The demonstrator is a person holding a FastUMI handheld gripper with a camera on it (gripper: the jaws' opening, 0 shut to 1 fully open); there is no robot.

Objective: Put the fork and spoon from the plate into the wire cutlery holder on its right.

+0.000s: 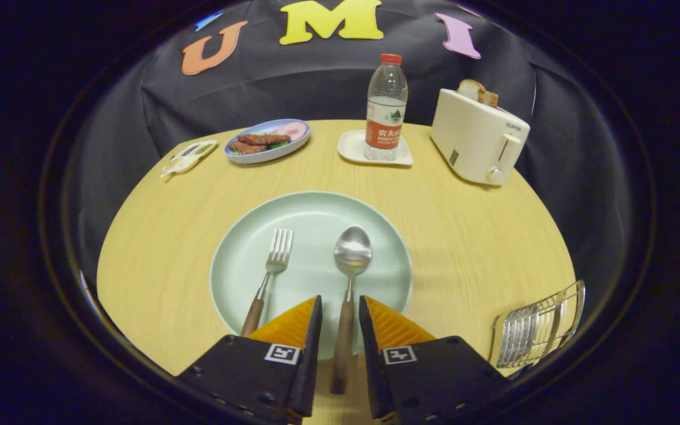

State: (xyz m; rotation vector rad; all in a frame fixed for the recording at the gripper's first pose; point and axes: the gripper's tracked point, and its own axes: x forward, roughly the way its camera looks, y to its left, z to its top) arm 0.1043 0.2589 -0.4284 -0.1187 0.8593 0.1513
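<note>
Gripper view looks along the gripper [340, 313], whose two fingers stand a narrow way apart, one on each side of the spoon's wooden handle. From this angle I cannot tell whether either finger touches the handle, so I would call it lined up for a grasp, not held.

The spoon [349, 277] lies on the pale green plate [239, 260], shiny steel bowl pointing away, its handle overhanging the near rim, which probably eases the pickup. The fork [269, 274], steel tines and wooden handle too, lies beside it, just ahead of the left finger.

The holder [538, 330], a basket of thin bright wire, stands on the wood-grain table [476, 236] right of the plate, well apart from both utensils.
</note>
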